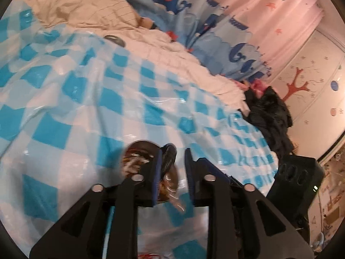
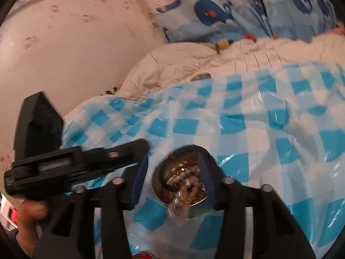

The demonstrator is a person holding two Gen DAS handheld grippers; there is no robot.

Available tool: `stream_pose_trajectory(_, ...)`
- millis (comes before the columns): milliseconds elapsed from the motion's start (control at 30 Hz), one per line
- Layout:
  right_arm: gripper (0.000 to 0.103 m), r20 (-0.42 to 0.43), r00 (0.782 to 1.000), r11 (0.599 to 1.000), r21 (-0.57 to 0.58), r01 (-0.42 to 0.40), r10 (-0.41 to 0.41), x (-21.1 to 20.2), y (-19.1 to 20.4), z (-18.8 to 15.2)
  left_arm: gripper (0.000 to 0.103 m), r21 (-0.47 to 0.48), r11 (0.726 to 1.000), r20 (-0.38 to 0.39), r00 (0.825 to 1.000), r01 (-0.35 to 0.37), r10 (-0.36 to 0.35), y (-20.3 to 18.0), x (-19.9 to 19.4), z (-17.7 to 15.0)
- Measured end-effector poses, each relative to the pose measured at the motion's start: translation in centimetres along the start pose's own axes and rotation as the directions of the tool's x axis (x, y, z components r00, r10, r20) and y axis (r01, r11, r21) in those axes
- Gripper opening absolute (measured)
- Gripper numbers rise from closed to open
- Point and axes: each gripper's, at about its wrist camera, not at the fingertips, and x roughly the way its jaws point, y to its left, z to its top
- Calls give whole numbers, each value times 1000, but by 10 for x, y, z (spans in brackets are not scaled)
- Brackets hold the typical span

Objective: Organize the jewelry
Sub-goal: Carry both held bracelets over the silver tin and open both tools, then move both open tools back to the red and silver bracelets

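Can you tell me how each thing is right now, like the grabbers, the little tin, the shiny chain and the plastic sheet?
left gripper: open, holding nothing.
right gripper: open, over the tin.
round tin: uncovered, full of jewelry.
chunky chain: hanging out over the tin's rim.
round lid: lying apart, far across the bed.
checkered plastic sheet: spread out, wrinkled.

The round tin [image 2: 183, 202] of jewelry is partly hidden in both views. In the left wrist view one finger [image 1: 155, 172] of the left gripper [image 1: 172, 172] covers its middle, and the pieces inside are too blurred to name. In the right wrist view the lower wall of the tin is behind a pale chain bracelet [image 2: 181, 202] hanging over the rim. A small round dark object [image 1: 114, 40] at the far edge of the checked plastic sheet [image 1: 64, 108] is half covered by the sheet. The hand [image 2: 30, 222] under the left gripper is cut off by the picture's edge.
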Motion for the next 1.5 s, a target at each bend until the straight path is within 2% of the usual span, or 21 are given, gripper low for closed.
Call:
stream_pose_trajectory(200, 51, -10, 1000, 999, 32, 20, -19, 6, -12, 0, 38, -20, 997, -5, 997, -75, 75, 20, -11, -6)
stream_pose_trajectory(233, 54, -21, 1000, 999, 49, 15, -14, 11, -16, 0, 41, -37, 996, -9, 997, -81, 81, 25, -13, -9)
stream_pose_trajectory(333, 54, -61, 998, 994, 111, 7, 0, 29, -29, -1, 45, -64, 993, -24, 995, -100, 98, 38, -18, -14)
stream_pose_trajectory(433, 55, -106, 994, 990, 139, 38, -23, 44, -40, -3, 50, -78, 988, -44, 990, -136, 133, 51, -19, -17)
stream_pose_trajectory(567, 59, -153, 988, 990, 143, 12, 10, 56, -42, -6, 51, -136, 985, -76, 993, -106, 96, 68, -10, -20)
stream_pose_trajectory(667, 62, -184, 982, 990, 141, -14, 40, 57, -40, -6, 52, -144, 987, -97, 994, -73, 59, 69, -2, -23)
stream_pose_trajectory(867, 64, -283, 946, 981, 151, -119, 158, 53, -22, -12, 54, -139, 990, -118, 993, -25, 9, 63, 2, -30)
stream_pose_trajectory(1000, 66, -330, 934, 987, 117, -106, 139, 48, -7, -26, 61, -113, 993, -113, 993, -24, 12, 53, -4, -36)
stream_pose_trajectory(1100, 66, -359, 915, 981, 127, -145, 182, 41, 0, -35, 62, -87, 996, -144, 990, 1, -13, 44, -7, -43)
stream_pose_trajectory(1133, 66, -366, 913, 982, 124, -143, 180, 37, 3, -39, 62, -70, 998, -152, 988, -3, -8, 39, -11, -48)
stream_pose_trajectory(1200, 66, -359, 930, 997, 53, -60, 75, 21, 11, -46, 62, -33, 999, -153, 988, -43, 37, 36, -20, -54)
stream_pose_trajectory(1367, 66, -362, 932, 998, -62, 10, -31, -17, 22, -71, 64, 104, 979, -130, 973, -176, 189, 27, -54, -77)
stream_pose_trajectory(1400, 64, -366, 930, 997, -71, 16, -41, -24, 22, -79, 65, 133, 971, -128, 968, -199, 216, 25, -59, -83)
stream_pose_trajectory(1433, 52, -368, 928, 997, -69, 26, -50, -29, 22, -86, 66, 151, 966, -129, 964, -212, 231, 25, -62, -88)
stream_pose_trajectory(1500, 39, -387, 919, 997, -67, 45, -68, -30, 19, -96, 66, 178, 956, -129, 957, -234, 258, 26, -65, -94)
